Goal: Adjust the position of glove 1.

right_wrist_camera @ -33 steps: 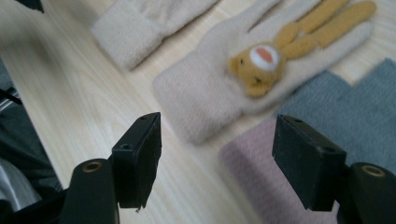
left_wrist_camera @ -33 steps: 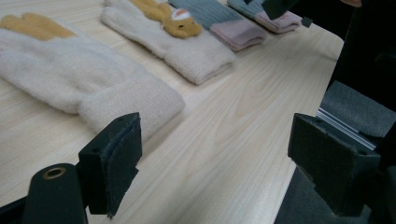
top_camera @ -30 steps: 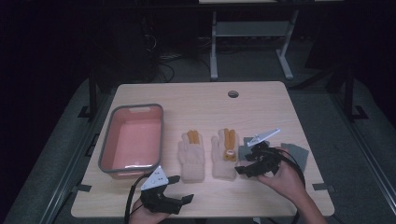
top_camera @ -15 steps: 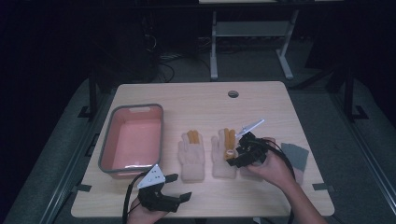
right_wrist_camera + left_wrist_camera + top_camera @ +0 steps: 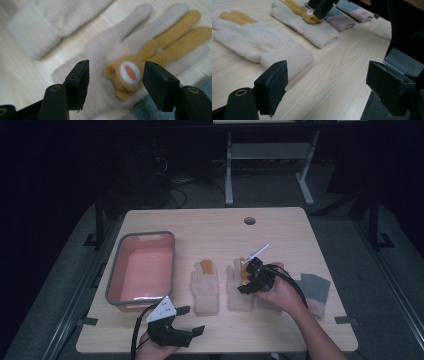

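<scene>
cream glove lies flat for pinching; right gripper, jaws closing, straddles it; left gripper spread at 6 o'clock

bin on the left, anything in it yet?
Empty: the pink bin shows only its bare floor; both gloves lie on the table.

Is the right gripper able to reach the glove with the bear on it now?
Probably yes. The right gripper hangs just above the bear glove, jaws open on either side of the bear, and nothing lies between. Its jaws have just been closing.
</scene>
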Action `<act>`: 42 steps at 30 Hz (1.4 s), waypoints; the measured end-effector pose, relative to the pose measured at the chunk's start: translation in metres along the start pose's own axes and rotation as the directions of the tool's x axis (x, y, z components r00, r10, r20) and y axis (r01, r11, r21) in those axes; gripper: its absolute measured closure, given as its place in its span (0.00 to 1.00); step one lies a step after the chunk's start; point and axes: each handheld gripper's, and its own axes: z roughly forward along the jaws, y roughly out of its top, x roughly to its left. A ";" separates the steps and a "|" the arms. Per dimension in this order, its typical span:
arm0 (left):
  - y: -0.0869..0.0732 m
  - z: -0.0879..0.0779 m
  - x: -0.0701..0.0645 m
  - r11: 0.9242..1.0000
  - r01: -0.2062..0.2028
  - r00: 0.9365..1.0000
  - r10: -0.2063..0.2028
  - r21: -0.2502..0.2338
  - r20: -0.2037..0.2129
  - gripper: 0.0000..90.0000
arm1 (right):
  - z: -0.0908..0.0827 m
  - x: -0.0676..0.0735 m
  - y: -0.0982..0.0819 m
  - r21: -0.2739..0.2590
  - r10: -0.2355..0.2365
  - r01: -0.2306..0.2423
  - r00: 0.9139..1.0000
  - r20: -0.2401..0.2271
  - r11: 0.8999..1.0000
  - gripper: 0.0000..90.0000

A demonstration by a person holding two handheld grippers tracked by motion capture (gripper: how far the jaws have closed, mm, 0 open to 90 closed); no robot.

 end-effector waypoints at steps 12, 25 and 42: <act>-0.001 0.000 0.001 1.000 0.004 1.000 -0.004 -0.002 -0.004 0.19 | 0.016 0.002 0.004 0.058 -0.023 0.018 0.995 0.098 0.998 0.61; 0.000 -0.001 0.002 1.000 0.006 1.000 -0.006 -0.004 -0.008 0.19 | 0.011 0.002 0.004 0.048 -0.020 0.016 0.996 0.084 0.999 0.75; -0.001 -0.001 0.003 1.000 0.014 1.000 -0.014 -0.005 -0.011 0.19 | -0.016 0.015 0.016 0.003 -0.084 0.084 0.994 0.063 0.996 0.76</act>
